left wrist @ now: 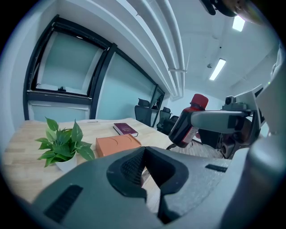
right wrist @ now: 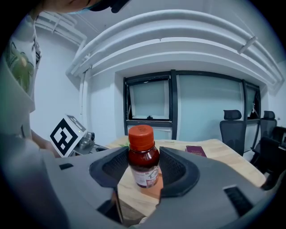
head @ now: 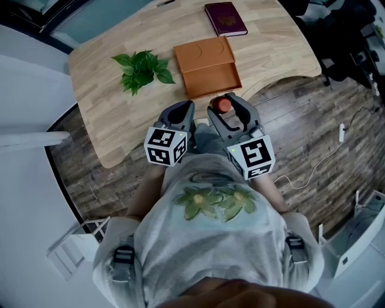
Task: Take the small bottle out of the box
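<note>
Seen from above, a person stands at a wooden counter (head: 108, 114), holding both grippers close to the chest, just off its near edge. The right gripper (head: 227, 109) has its jaws pinching the small bottle (right wrist: 144, 164) by its dark, labelled body, one ribbed pad on each side below the shoulder. That grip probably keeps the bottle from slipping or swinging. The bottle is in the air, clear of the orange box (head: 207, 66), which lies open on the counter just beyond it, so the removal looks essentially done.

The bottle's long axis runs roughly vertical, with the orange-red cap (head: 224, 104) pointing up toward the person's head and the base pointing down. From the left gripper's side it shows a slight lean.

The left gripper (head: 179, 115) hangs just beside the right one, its jaws pressed together on nothing. It seems simply parked out of the way.

A potted plant (head: 141, 69) stands left of the box, and a maroon book (head: 225, 18) lies at the counter's far side.
</note>
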Tool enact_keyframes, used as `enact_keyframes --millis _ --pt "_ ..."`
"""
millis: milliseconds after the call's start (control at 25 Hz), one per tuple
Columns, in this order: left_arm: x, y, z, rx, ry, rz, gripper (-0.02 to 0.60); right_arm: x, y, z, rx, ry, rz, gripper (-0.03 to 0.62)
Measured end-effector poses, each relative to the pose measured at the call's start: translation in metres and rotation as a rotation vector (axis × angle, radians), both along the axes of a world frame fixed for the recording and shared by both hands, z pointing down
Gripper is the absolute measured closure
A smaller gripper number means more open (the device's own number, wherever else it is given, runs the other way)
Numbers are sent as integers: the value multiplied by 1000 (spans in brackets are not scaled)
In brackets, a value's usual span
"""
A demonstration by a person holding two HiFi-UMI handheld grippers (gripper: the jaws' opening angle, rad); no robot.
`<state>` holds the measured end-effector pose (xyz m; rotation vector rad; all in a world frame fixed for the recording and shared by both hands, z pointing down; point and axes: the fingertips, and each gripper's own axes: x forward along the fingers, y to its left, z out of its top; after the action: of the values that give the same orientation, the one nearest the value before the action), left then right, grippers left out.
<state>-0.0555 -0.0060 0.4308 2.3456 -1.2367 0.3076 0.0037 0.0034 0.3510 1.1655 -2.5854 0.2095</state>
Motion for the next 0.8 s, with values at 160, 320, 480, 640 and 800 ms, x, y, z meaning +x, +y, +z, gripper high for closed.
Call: enact_keyframes --millis 160,320,480,640,800 --pt "2 2 -1 1 7 -2 574 3 1 -4 5 -3 -2 378" --pt "11 5 1 -4 9 17 574 8 3 -5 9 2 5 378" --pt "20 6 4 -9 12 39 574 14 4 -3 5 -2 18 378" --pt "25 6 5 -12 9 54 574 19 6 1 -7 -4 32 378" --pt "26 2 6 -12 6 59 574 21 3 3 -12 -10 44 378"
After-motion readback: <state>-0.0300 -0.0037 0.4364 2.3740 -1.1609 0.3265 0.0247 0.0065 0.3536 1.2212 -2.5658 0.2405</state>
